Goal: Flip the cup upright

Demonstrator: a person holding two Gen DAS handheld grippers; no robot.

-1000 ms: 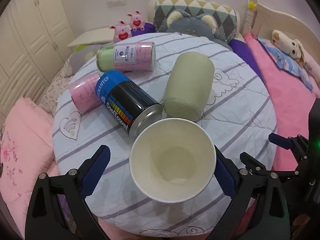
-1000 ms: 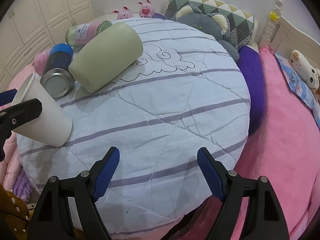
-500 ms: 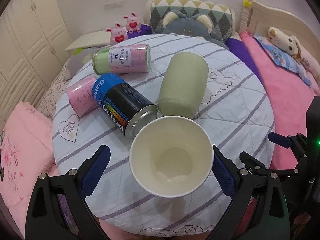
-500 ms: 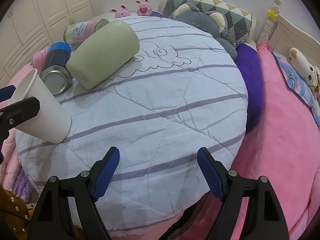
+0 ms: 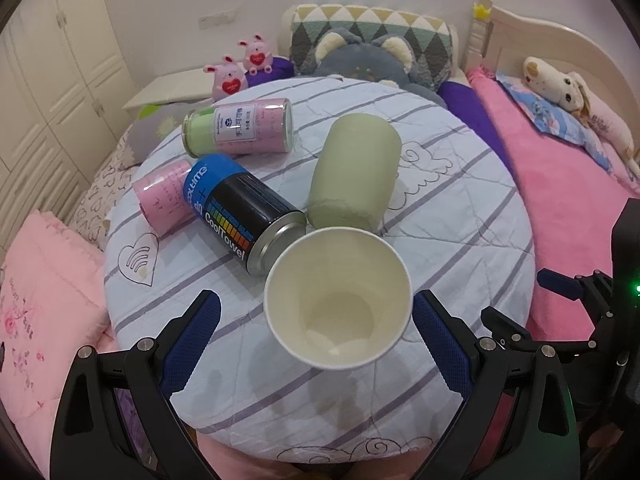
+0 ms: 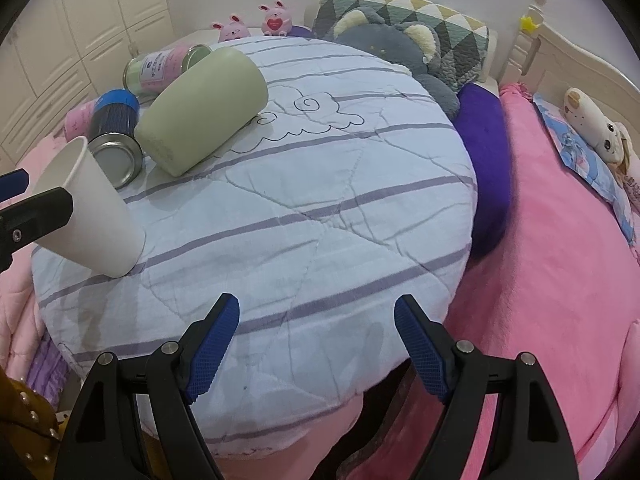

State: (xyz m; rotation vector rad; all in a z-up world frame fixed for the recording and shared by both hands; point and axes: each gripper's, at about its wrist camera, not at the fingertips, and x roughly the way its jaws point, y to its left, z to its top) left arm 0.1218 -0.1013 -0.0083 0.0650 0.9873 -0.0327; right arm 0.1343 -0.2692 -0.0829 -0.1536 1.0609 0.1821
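1. Left wrist view: your left gripper (image 5: 316, 320) frames the white paper cup (image 5: 338, 300). The jaws stand wide apart, one blue pad on each side of the rim, and a gap shows between each pad and the cup wall. The jaws hold nothing.
2. The cup mouth faces the camera, and you see straight into it down to the base.
3. Right wrist view: the paper cup (image 6: 86, 208) rests on the near left part of the round quilted cushion (image 6: 320, 200). It tilts, with its base on the cushion and its rim leaning up and toward the left gripper (image 6: 24, 208), whose black finger crosses in front of the cup wall. You cannot tell from this view whether that finger touches the cup.
4. Your right gripper (image 6: 316, 344) hovers over the near edge of the cushion, well apart from the cup. Its jaws are spread wide and carry nothing.
5. Behind the cup lie four items on their sides: a blue-and-black can (image 5: 240, 216) just beside the cup rim, a pale green tumbler (image 5: 354, 172) next to it, a pink roll (image 5: 164, 196) touching the can, and a pink-and-green can (image 5: 238, 128) farther back.
6. The cushion sits on a bed with a pink blanket (image 6: 560, 280). A grey plush toy (image 5: 368, 60) lies at the far edge of the cushion.
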